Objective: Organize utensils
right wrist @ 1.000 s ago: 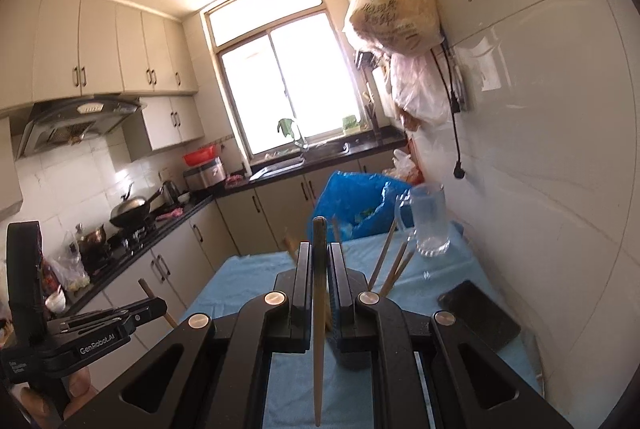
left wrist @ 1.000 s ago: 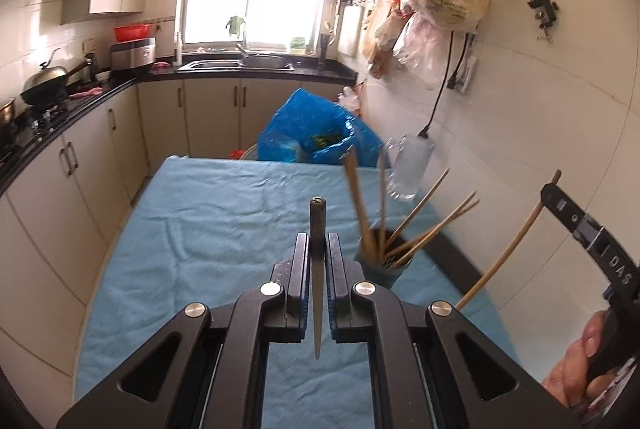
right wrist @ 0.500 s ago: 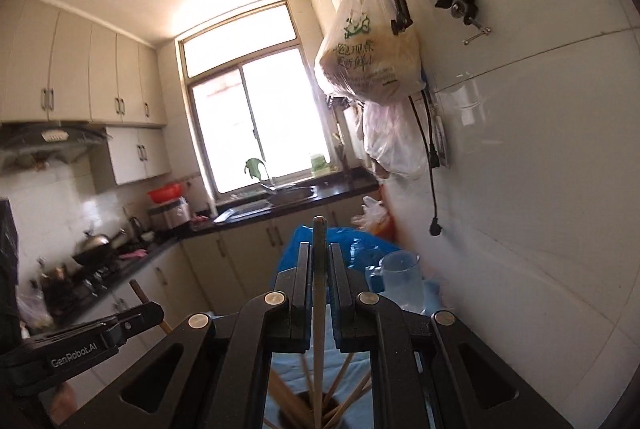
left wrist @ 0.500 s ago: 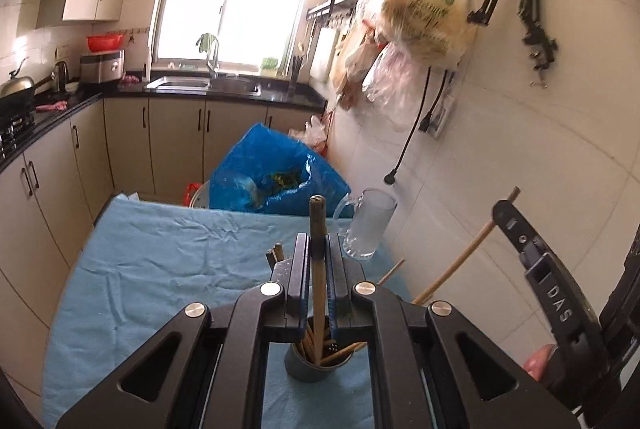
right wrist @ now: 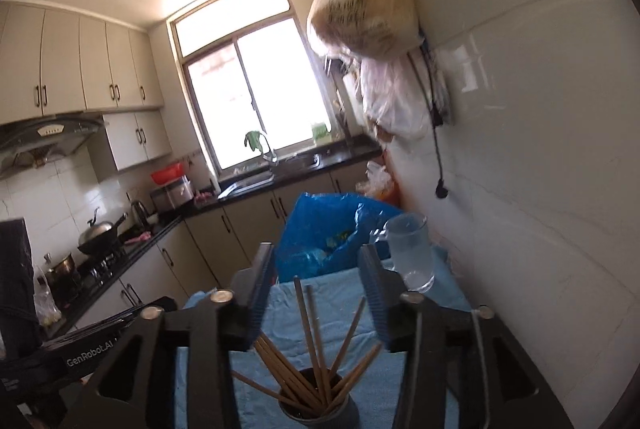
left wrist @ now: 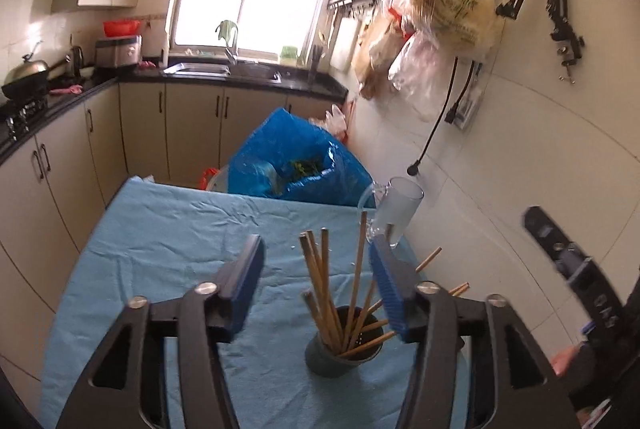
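A dark round holder (left wrist: 343, 356) (right wrist: 320, 414) stands on the blue tablecloth (left wrist: 160, 249) with several wooden chopsticks (left wrist: 320, 289) (right wrist: 312, 341) fanned out of it. My left gripper (left wrist: 316, 261) hovers above and behind the holder, its jaws opening, the pads pressing on nothing; the chopstick tops rise in the gap between them. My right gripper (right wrist: 316, 265) hovers over the same holder, jaws also opening and gripping nothing. The right gripper's finger (left wrist: 560, 253) shows at the right edge of the left wrist view.
A clear glass mug (left wrist: 396, 209) (right wrist: 412, 249) stands at the table's far right by the tiled wall. A blue plastic bag (left wrist: 296, 161) sits beyond the table's far edge. Cabinets and a stove with a wok (left wrist: 28, 73) line the left.
Both grippers were shut on a single chopstick each; now both stand open and those chopsticks rest in the holder. Both hands moved over the holder during the second.
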The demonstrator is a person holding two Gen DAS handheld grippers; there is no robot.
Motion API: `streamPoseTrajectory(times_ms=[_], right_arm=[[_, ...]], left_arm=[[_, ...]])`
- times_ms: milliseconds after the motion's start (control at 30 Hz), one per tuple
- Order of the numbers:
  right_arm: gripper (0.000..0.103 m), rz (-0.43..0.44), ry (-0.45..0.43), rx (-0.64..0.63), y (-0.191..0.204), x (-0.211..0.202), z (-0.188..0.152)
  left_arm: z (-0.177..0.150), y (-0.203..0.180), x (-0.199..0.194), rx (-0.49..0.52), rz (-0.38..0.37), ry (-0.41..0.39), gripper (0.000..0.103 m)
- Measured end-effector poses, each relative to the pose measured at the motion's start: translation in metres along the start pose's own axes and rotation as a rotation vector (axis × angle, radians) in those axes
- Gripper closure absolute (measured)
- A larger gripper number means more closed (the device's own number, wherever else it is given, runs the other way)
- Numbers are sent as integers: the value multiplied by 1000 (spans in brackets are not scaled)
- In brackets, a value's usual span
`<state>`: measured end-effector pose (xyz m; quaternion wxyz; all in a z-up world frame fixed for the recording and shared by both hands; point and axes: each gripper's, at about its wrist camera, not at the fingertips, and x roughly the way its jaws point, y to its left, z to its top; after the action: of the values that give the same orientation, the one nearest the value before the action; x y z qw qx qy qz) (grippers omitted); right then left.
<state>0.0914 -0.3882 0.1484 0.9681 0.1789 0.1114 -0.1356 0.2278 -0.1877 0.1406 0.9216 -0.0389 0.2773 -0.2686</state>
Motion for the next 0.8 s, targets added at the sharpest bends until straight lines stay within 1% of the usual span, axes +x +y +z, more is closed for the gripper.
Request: streamPoseTrajectory(times_ms=[33, 67, 100, 133, 167, 200, 267, 333, 400, 467, 533, 600, 633, 700, 733, 800], right_arm=[[39, -8, -11, 1, 0, -9, 1], [29, -18, -23, 1, -1, -20, 1], [24, -32, -34, -6, -1, -34, -1], [15, -45, -37, -15, -1, -43, -3], [9, -62, -33, -25, -1, -51, -8], [8, -77, -21, -31, -1, -62, -16], [7, -78, 10, -36, -3, -74, -32], [5, -107, 68, -50, -5, -85, -58], [5, -143, 112, -61, -6, -92, -83], [5, -204, 137, -74, -5, -100, -101], [5, -261, 147, -89, -3, -108, -117], [5, -315, 162, -108, -1, -113, -130], [5, -327, 172, -114, 1, -114, -136], [5, -332, 201, -129, 5, -113, -143], [5, -333, 216, -139, 7, -112, -146], [5, -339, 219, -152, 9, -114, -146]], left_arm=[[-2, 1, -10, 4, 4, -17, 31], [-5, 2, -21, 16, 20, -38, 27], [-12, 3, -36, 42, 53, -62, 18], [-19, 5, -47, 61, 73, -83, 10], [-29, 6, -60, 83, 92, -104, 7], [-41, 7, -71, 107, 119, -115, 5], [-63, 10, -86, 144, 172, -121, 5], [-89, 14, -97, 173, 207, -113, 3], [-115, 20, -102, 198, 230, -77, 3], [-135, 27, -104, 191, 244, -36, 3], [-151, 35, -101, 172, 242, 10, 3], [-164, 42, -95, 162, 261, 57, 3], [-169, 44, -94, 160, 265, 74, 3], [-175, 47, -91, 160, 279, 96, 3], [-176, 46, -91, 161, 277, 102, 3], [-179, 45, -93, 167, 259, 110, 3]])
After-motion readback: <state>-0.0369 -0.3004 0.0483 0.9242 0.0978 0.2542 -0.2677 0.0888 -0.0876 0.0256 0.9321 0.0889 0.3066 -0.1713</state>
